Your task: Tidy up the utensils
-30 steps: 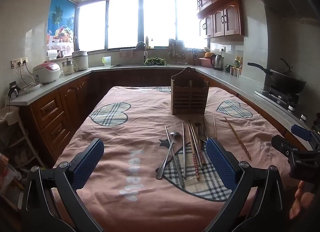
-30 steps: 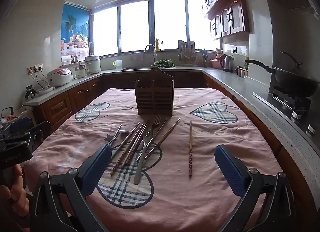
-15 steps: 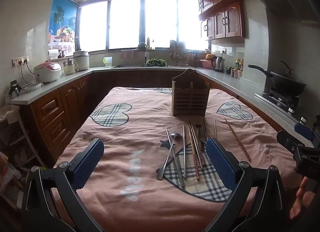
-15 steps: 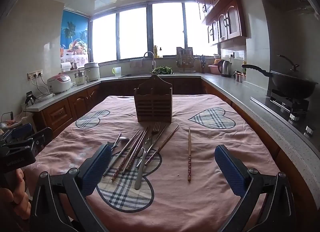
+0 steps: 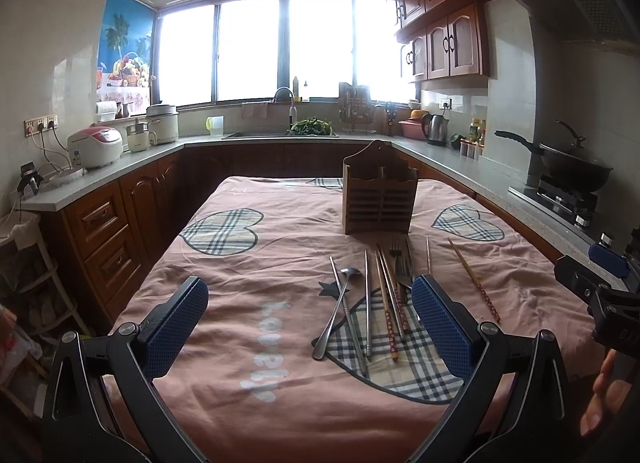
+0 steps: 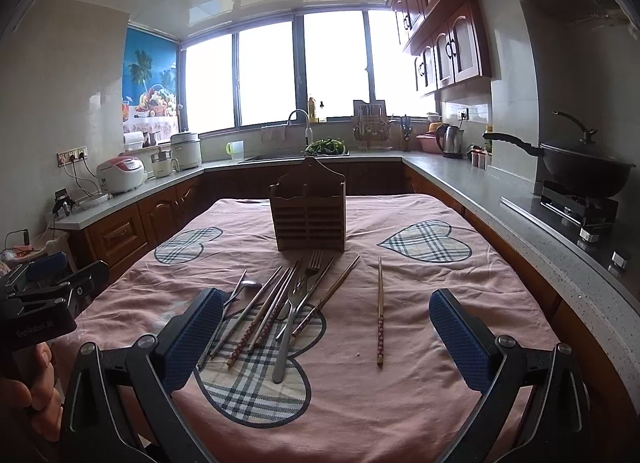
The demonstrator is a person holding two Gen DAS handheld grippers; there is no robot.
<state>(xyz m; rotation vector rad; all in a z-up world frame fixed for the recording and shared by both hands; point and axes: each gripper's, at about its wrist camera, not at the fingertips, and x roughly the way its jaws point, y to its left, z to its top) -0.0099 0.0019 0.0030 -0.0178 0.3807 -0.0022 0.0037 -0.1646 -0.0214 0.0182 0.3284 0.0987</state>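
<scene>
Utensils (image 6: 288, 307) loose before the holder (image 6: 307, 219), lone chopstick (image 6: 379, 313) apart (right view clearest), both hand-held grippers (image 5: 310, 327) (image 6: 326, 337) wide-spread, empty.

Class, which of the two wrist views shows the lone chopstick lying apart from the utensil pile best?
The right wrist view: the lone chopstick lies whole and unobstructed near the centre, clear of the pile. The left wrist view shows it too, but off to the right, slanted and more stretched by the fisheye lens.

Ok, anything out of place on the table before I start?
One chopstick lies alone, right of the crossed heap of utensils. The wooden holder stands upright with nothing visibly sticking out. No spills or damage visible.
</scene>
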